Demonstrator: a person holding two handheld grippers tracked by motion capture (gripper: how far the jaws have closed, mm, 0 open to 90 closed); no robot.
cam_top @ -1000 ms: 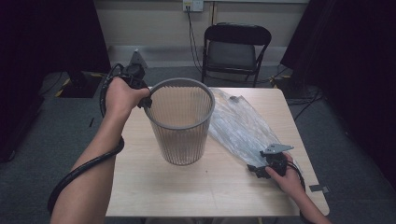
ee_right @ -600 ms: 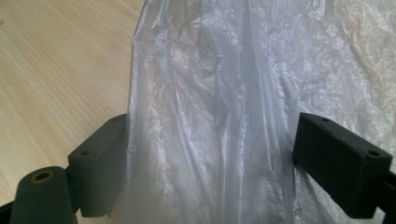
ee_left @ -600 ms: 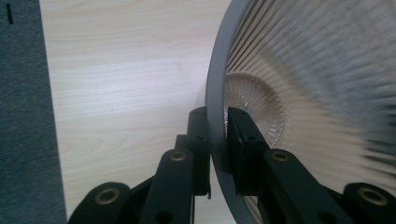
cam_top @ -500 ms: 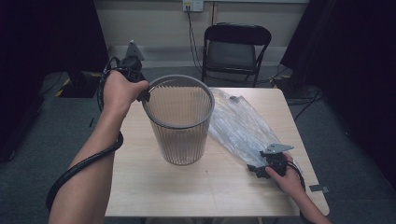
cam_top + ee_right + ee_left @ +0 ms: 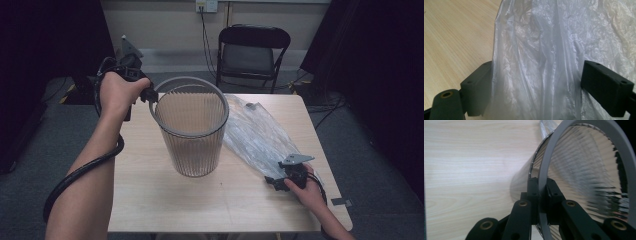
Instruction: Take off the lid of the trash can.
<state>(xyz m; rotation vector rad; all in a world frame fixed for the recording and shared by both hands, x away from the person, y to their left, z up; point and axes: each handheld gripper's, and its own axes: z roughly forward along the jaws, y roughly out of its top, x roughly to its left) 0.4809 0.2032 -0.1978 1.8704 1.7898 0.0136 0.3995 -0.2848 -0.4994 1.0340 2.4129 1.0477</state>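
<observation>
Left gripper view: my left hand-held gripper (image 5: pixel 542 195) pinches the bin's rim (image 5: pixel 584 135); my right hand-held gripper (image 5: pixel 536 82) gapes around the bag (image 5: pixel 541 50), which may slip free.

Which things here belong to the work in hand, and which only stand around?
Belong to the work:
- wastebasket, rim clamped by the left gripper
- clear plastic bag, lying on the table, its end between the open jaws of the right gripper

Only standing around:
- folding chair behind the table
- wall outlet with cables
</observation>
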